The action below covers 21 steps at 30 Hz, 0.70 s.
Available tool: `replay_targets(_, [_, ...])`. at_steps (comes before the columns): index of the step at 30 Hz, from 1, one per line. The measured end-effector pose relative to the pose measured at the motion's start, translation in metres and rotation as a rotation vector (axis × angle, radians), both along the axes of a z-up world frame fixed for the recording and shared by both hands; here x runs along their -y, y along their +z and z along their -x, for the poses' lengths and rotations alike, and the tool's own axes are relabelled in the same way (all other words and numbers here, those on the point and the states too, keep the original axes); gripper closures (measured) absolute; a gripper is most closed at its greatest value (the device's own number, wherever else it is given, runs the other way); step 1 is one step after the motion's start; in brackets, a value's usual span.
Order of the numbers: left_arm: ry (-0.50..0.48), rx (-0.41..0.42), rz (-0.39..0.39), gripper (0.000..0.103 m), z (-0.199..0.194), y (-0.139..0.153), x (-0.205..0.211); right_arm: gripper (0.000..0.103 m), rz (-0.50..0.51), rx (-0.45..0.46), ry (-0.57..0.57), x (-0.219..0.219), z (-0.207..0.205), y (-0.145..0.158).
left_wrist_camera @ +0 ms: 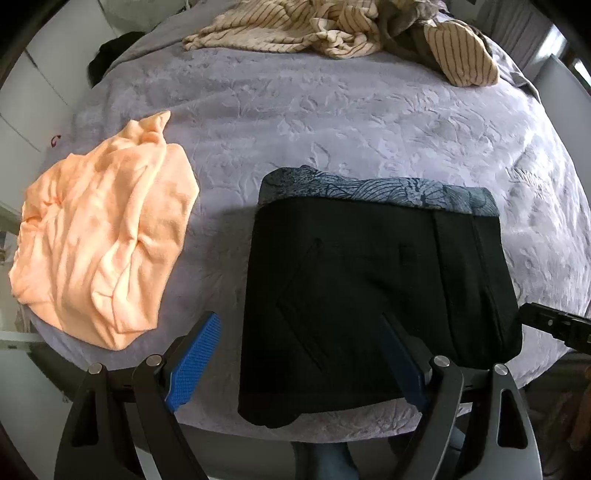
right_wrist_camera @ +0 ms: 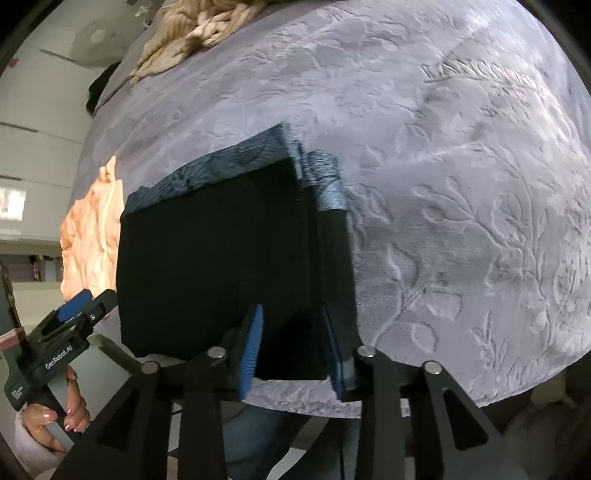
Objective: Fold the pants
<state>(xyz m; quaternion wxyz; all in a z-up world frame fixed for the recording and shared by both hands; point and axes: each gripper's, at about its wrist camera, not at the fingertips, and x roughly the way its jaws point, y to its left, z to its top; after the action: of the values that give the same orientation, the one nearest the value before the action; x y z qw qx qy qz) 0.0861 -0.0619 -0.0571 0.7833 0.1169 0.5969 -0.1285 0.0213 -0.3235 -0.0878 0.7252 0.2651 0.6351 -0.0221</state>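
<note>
Pants: your black pants (left_wrist_camera: 373, 295) lie folded into a compact rectangle on the bed (left_wrist_camera: 332, 122), at its near edge, one near corner just over that edge. A blue-grey patterned band (left_wrist_camera: 388, 190) shows along the far side of the fold.
Left gripper: your left gripper (left_wrist_camera: 299, 358) hangs above the near left part of the pants, pointing steeply down. Its fingers (left_wrist_camera: 195, 362) stand wide apart; one blue pad is over the bedspread left of the pants, the other over the black cloth. No cloth is pinched between them.
Right gripper: your right gripper (right_wrist_camera: 293, 347) sits over the near right corner of the pants. Its fingers (right_wrist_camera: 253, 347) are parted, with the corner of the black cloth lying in the gap. You cannot tell from the right wrist view whether the pads touch the cloth; no squeeze is visible.
Hand: your left hand (right_wrist_camera: 62, 413) shows low in the right wrist view, wrapped round the left gripper's handle, with a pale sleeve (right_wrist_camera: 29, 446) at the wrist.
Other garments: an orange garment (left_wrist_camera: 107, 240) lies crumpled to the left of the pants, apart from them. A cream striped garment (left_wrist_camera: 295, 29) lies heaped at the far end of the bed.
Bed covering: lilac-grey spread with an embossed leaf pattern.
</note>
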Motion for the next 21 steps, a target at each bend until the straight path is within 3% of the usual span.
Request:
replay_targets(3, [-0.01, 0.008, 0.0, 0.016, 0.003, 0.002, 0.001, 0.048, 0.011, 0.007, 0.02, -0.01, -0.002, 0.006])
replay_targets(9, [-0.019, 0.022, 0.007, 0.015, 0.007, 0.006, -0.001, 0.038, 0.05, 0.021, 0.049, -0.025, -0.003, 0.018])
replay_targets(10, [-0.019, 0.025, 0.007, 0.012, 0.007, 0.006, -0.002, 0.037, 0.054, 0.025, 0.05, -0.027, -0.003, 0.019])
replay_targets(11, [-0.018, 0.026, 0.007, 0.0, 0.007, 0.007, -0.003, 0.035, 0.057, 0.026, 0.051, -0.029, -0.003, 0.02])
replay_targets(21, [-0.043, 0.062, 0.011, 0.0, 0.012, 0.018, -0.006, 0.019, 0.138, 0.044, 0.063, -0.054, 0.002, 0.029])
